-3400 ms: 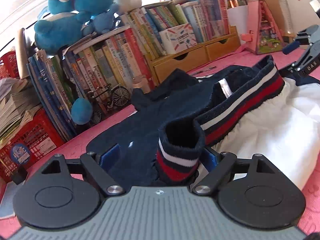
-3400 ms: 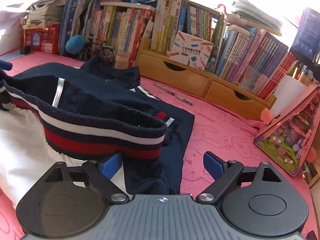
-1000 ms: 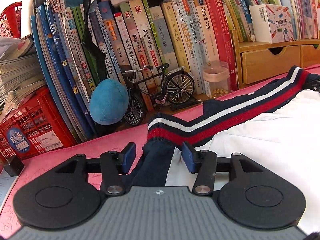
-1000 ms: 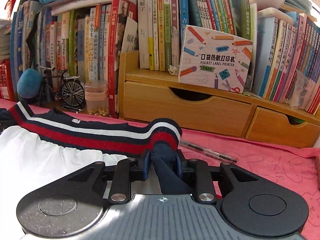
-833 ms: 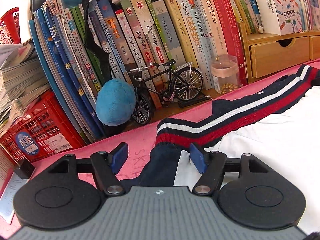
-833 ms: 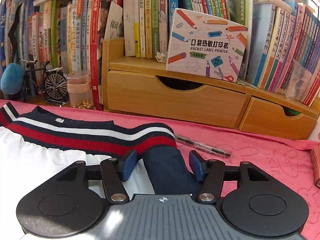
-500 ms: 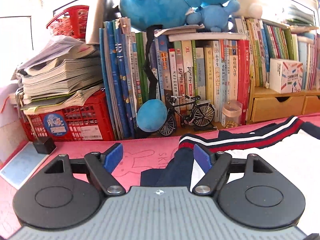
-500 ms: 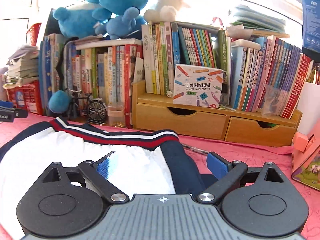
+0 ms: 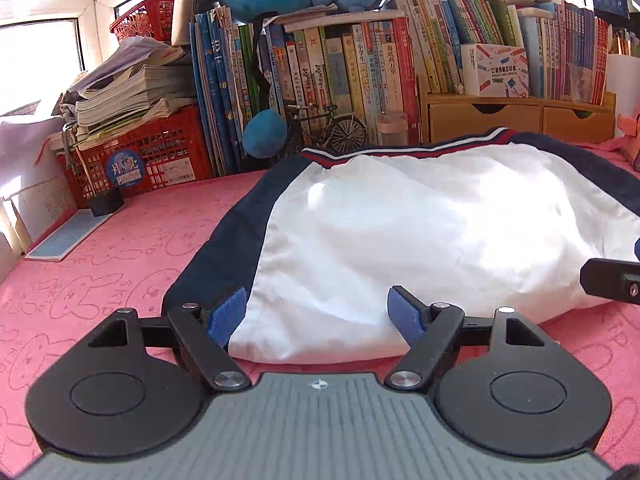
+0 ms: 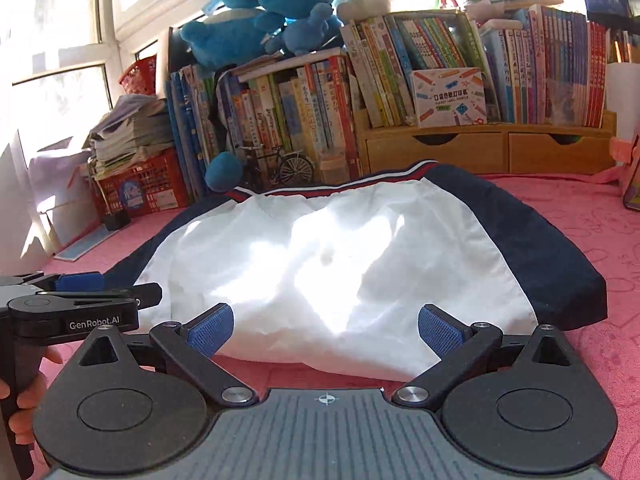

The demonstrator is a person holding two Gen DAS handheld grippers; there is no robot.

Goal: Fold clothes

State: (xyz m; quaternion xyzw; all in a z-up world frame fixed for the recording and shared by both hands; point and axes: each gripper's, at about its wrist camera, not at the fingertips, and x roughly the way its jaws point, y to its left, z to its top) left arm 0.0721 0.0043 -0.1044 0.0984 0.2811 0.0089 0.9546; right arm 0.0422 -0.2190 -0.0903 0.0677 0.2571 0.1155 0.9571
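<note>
Left tongs [image 9: 318, 312]: blue pads set wide apart, nothing clamped. The near hem of the jacket [image 9: 420, 232] is seen in the gap between the pads, but neither pad is pressed on it. The left pad sits by the navy side panel, the right pad over white cloth.

Right tongs [image 10: 325, 330]: jaws are opening, now spread about as wide as they go. Only the white hem is seen past the gap; no cloth is pinched.

The jacket [image 10: 340, 264] is laid flat on the pink table [image 9: 120, 248], just ahead of both tongs. A white middle panel is flanked by navy side strips; a red, white and navy striped band runs along the far edge, next to the bookshelf. The white part is puffed up and strongly sunlit.

In the right wrist view the left tongs are seen from the side at the lower left [image 10: 80, 286], with a person's hand [image 10: 28, 396] wrapped round the handle. In the left wrist view a black part of the right tongs [image 9: 612, 280] is cut off by the right edge, close to the jacket's near right corner.

Behind the jacket: a row of books [image 9: 340, 72], a model bicycle [image 9: 324, 128], a wooden drawer unit [image 9: 516, 118], a red basket [image 9: 148, 156] loaded with paper stacks, and blue plush toys [image 10: 256, 20] on top of the books.
</note>
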